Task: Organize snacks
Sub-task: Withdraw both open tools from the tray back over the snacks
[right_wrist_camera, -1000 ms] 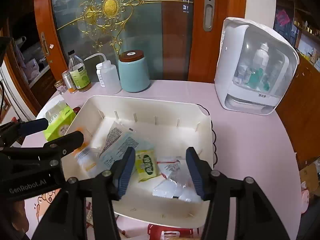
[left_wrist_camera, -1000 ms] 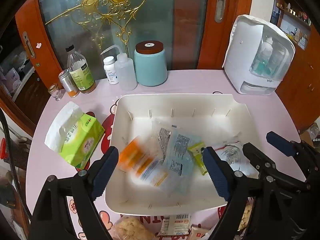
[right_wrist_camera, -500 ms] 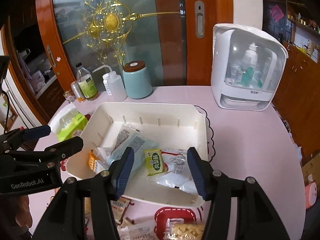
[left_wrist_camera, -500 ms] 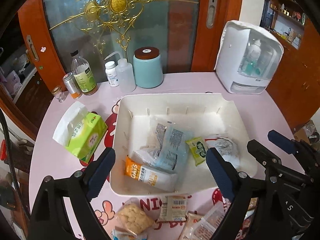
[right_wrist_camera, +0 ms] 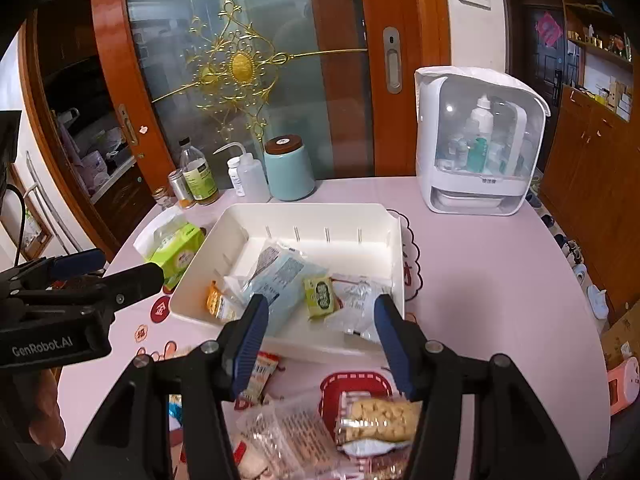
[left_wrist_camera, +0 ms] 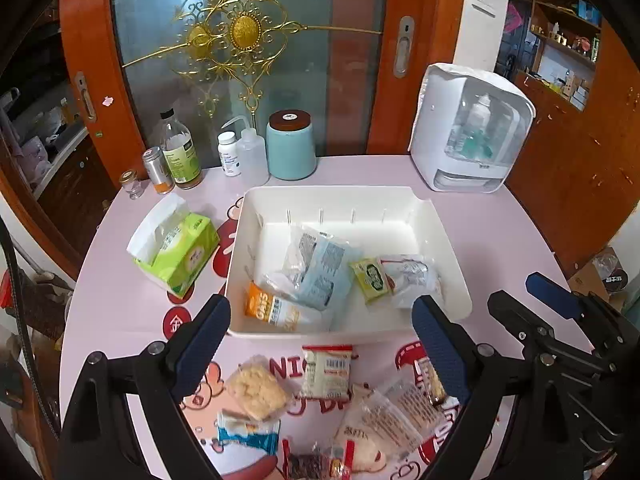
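The white tray [left_wrist_camera: 448, 248] sits mid-table. Inside it: an orange packet [left_wrist_camera: 272, 309] at the near-left corner, a pale blue packet [left_wrist_camera: 320, 264] at centre, a green packet [left_wrist_camera: 370, 280] right of that. Loose snack packets [left_wrist_camera: 326, 370] lie just in front of the tray. The left gripper [left_wrist_camera: 320, 344] has just been opening; its jaws stand wide, nothing between them. The right gripper [right_wrist_camera: 318, 340] stands part-open and empty above the tray's near rim.

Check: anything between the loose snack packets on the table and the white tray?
Nothing visible. The white-and-red packet lies just outside the white plastic tray's near wall, and the tray's back half is bare.
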Action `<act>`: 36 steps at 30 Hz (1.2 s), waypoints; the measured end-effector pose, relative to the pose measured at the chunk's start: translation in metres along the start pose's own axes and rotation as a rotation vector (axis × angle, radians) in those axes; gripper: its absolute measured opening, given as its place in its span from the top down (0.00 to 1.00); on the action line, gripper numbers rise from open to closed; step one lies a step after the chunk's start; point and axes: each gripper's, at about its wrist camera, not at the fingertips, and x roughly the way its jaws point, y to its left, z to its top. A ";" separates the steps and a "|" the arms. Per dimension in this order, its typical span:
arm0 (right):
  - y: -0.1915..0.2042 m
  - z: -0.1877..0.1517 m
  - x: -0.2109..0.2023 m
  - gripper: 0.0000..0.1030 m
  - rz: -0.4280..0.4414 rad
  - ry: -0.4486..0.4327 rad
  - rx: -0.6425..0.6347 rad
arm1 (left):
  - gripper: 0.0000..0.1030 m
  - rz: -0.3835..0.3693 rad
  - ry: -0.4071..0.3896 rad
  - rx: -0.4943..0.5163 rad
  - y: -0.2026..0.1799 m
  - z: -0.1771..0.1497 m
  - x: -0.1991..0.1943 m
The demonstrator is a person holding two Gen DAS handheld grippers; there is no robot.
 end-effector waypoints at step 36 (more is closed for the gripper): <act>-0.056 -0.126 -0.031 0.46 -0.065 0.098 0.048 | 0.07 0.083 0.063 0.106 -0.041 -0.155 -0.021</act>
